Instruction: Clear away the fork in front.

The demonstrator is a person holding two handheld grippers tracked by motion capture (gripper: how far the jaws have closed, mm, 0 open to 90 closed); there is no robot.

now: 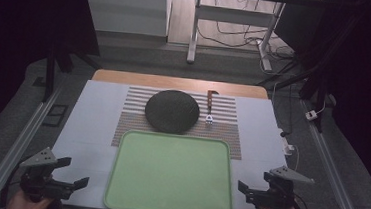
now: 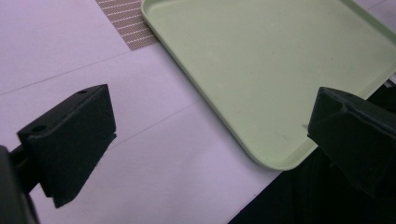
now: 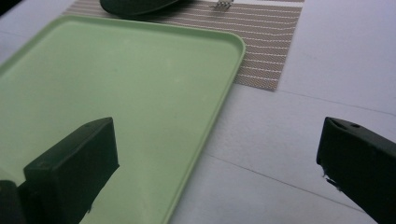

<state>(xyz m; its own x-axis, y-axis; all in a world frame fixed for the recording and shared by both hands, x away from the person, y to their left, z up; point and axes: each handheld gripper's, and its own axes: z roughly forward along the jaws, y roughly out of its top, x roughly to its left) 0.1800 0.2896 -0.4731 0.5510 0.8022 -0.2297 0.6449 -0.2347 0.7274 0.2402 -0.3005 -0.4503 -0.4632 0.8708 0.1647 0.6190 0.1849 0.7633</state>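
1. A green rectangular plastic tray [image 1: 170,176] lay at the near middle of the counter [image 1: 89,122].
2. A striped woven placemat [image 1: 227,125] lay behind the tray, its near edge under the tray's far rim.
3. A dark round plate [image 1: 171,111] sat on the placemat.
4. A wooden-handled metal fork [image 1: 209,106] lay right of the plate, on the placemat.
5. The left claw [image 1: 74,172] hung left of the tray, the right claw [image 1: 252,189] right of it.
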